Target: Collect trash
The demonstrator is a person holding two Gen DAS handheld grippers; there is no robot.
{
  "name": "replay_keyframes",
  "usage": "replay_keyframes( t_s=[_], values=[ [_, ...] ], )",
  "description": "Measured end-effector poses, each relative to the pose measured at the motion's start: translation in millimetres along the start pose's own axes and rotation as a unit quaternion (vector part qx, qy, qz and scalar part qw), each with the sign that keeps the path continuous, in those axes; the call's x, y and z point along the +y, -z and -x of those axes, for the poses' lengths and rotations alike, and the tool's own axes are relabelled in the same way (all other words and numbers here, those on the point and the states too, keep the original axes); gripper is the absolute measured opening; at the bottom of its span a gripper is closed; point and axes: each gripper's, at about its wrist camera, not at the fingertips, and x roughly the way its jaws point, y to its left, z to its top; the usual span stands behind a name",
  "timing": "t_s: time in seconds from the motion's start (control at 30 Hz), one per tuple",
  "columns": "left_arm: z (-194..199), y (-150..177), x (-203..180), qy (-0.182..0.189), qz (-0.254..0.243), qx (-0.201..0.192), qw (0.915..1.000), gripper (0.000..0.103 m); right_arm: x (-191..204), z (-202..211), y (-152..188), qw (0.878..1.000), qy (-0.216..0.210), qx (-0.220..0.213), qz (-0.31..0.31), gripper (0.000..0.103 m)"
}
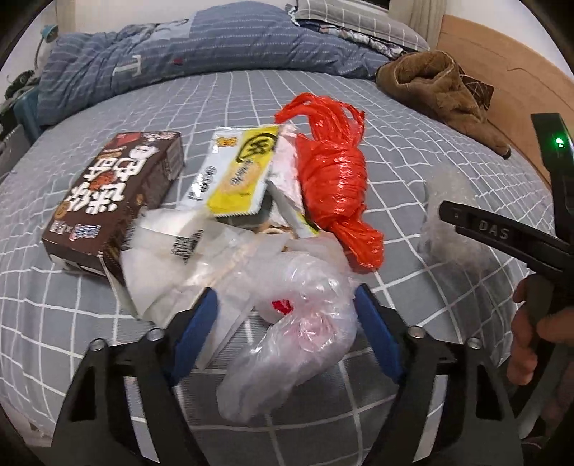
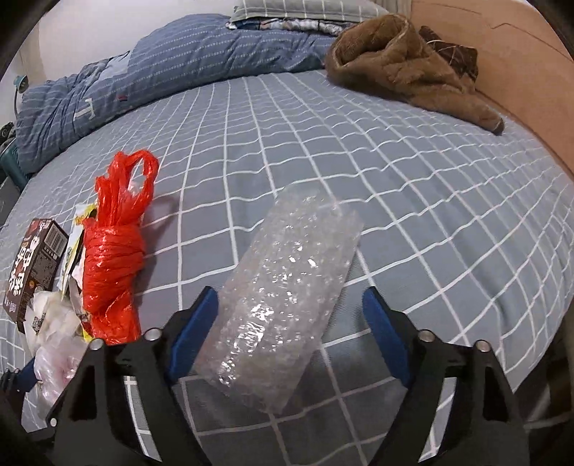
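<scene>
A pile of trash lies on the grey checked bed sheet (image 1: pixel 412 107): a brown snack box (image 1: pixel 114 200), a yellow wrapper (image 1: pixel 240 179), white papers (image 1: pixel 168 258), a knotted red plastic bag (image 1: pixel 333 179) and a crumpled clear plastic bag (image 1: pixel 297 322). My left gripper (image 1: pixel 283 301) straddles the clear bag, whose sides reach both blue pads without looking squeezed. To the right lies a roll of bubble wrap (image 2: pixel 287 286). My right gripper (image 2: pixel 290 297) is open around it, its left pad close to the wrap and its right pad a gap away.
A rumpled blue quilt (image 2: pixel 179 64) and a pillow (image 2: pixel 305 7) lie at the far end of the bed. A brown fleece garment (image 2: pixel 405 61) sits at the far right by the wooden bed board (image 2: pixel 520 71). A hand (image 1: pixel 531 340) holds the right gripper's handle.
</scene>
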Motion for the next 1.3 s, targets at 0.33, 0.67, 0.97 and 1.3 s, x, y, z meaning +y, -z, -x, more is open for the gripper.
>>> replay_keyframes(
  t_s=[0.33,0.67,0.97,1.3],
  values=[
    [-6.5,2.5,-4.8,0.008,-0.002,0.012,0.9999,0.052,6.0,-0.9,2.0,1.0,-0.021,0.012,0.007,0.034],
    [8.1,-0.1,-2.8,0.006,-0.004,0.001,1.0,0.052,8.4,19.0,-2.3,0.999,-0.022,-0.025,0.011,0.027],
    [25.4,-2.1,-3.3,-0.004,-0.013,-0.018,0.9998,0.052,15.9,42.3,-2.1,0.998,-0.018,-0.055,0.034,0.027],
    [44.9,9.6,4.4,-0.014,-0.005,-0.026,0.9996,0.052,23.6,71.1,19.4,0.996,-0.018,-0.069,0.059,0.027]
  ],
)
